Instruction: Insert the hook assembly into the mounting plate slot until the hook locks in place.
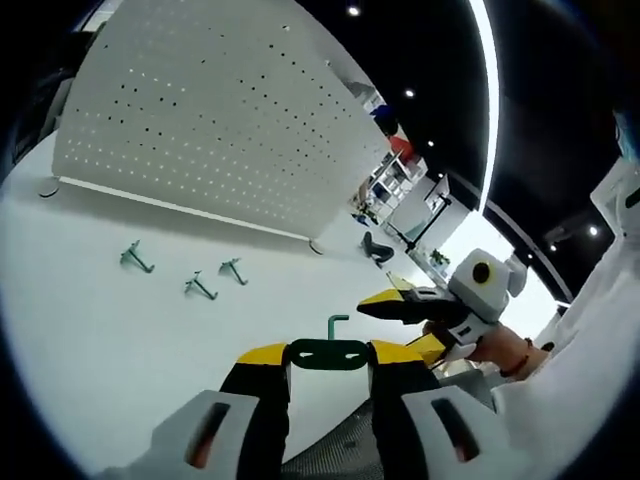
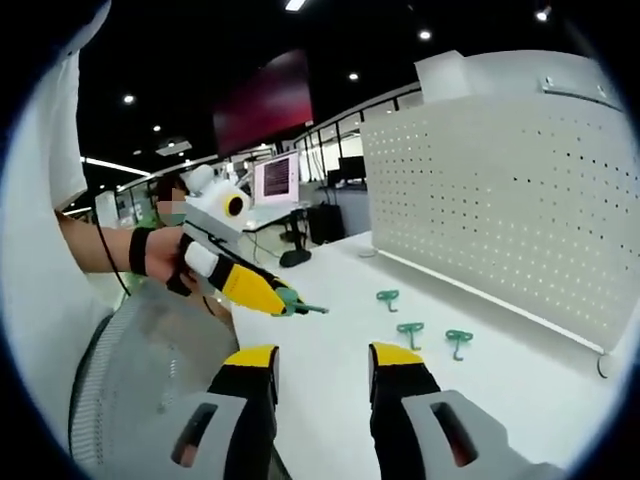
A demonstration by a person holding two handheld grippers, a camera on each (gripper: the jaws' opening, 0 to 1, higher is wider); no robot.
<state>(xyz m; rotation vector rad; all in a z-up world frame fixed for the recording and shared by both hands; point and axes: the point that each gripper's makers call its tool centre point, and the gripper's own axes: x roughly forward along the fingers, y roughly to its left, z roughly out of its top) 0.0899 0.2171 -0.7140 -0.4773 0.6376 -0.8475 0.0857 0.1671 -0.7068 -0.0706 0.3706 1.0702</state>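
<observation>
One hook (image 1: 326, 350) is in hand so far: the left tongs (image 1: 327, 362) are closed on its dark green base plate, which bridges the two yellow tips, and its bent stem rises just beyond them. In the right gripper view those same tongs (image 2: 287, 299) come in from the left, with the green hook (image 2: 303, 306) sticking out past their tips above the counter (image 2: 330, 370). The right tongs (image 2: 322, 368) stand wide and hold nothing, with bare counter between the tips; in the left gripper view they (image 1: 400, 305) hang just to the right of the held hook, apart from it.

Three spare hooks (image 1: 201, 287) lie loose on the counter (image 1: 120, 340), well ahead and left of the left tongs, and between them and the board. The pegboard (image 1: 220, 130) stands upright at the far side of the counter, beyond the spare hooks, and none of its holes that I can see carries a hook; its far end is too small to judge.

So I judge the task barely begun: the pick-up is done, while the carry to the board, lining the hook's prongs up with the holes, pushing in and seating until it locks are all left. The held hook is well apart from the board.
</observation>
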